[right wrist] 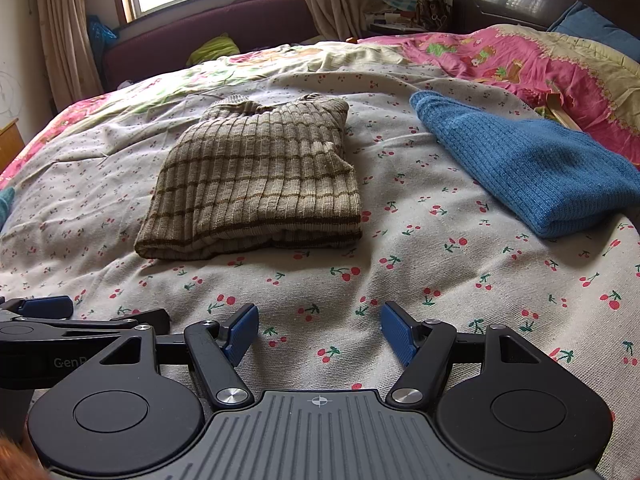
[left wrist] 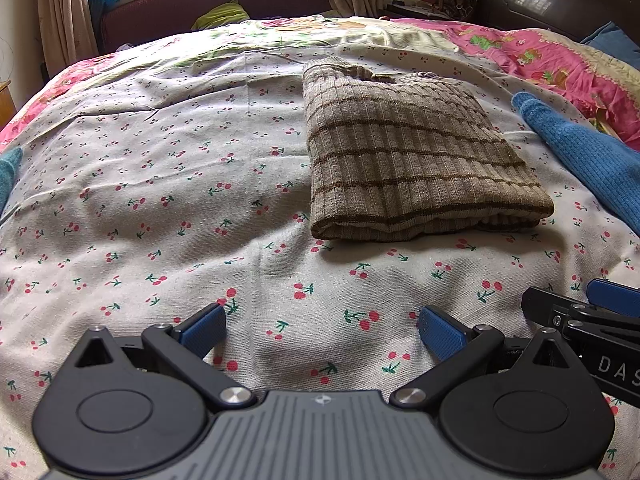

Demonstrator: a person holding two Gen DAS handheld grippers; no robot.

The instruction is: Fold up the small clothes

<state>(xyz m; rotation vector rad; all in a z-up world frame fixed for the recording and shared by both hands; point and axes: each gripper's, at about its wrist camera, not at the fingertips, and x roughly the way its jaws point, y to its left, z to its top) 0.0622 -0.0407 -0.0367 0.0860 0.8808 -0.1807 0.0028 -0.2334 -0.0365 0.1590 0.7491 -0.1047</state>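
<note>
A brown ribbed sweater with dark stripes (left wrist: 416,160) (right wrist: 256,184) lies folded into a rectangle on the cherry-print bedsheet (left wrist: 160,208) (right wrist: 440,280), collar at the far end. My left gripper (left wrist: 320,330) hovers open over bare sheet, short of the sweater's near edge and to its left. My right gripper (right wrist: 318,330) is open too, near the sweater's near right corner, nothing between its blue pads (right wrist: 394,332). Each gripper shows at the edge of the other's view: the right gripper (left wrist: 580,312) and the left gripper (right wrist: 60,320).
A folded blue knit garment (right wrist: 536,172) (left wrist: 580,152) lies to the right of the sweater. A teal cloth (left wrist: 8,172) peeks in at the far left. Pink floral bedding (right wrist: 540,64) is bunched at the back right; a maroon bench (right wrist: 216,24) and a window stand beyond the bed.
</note>
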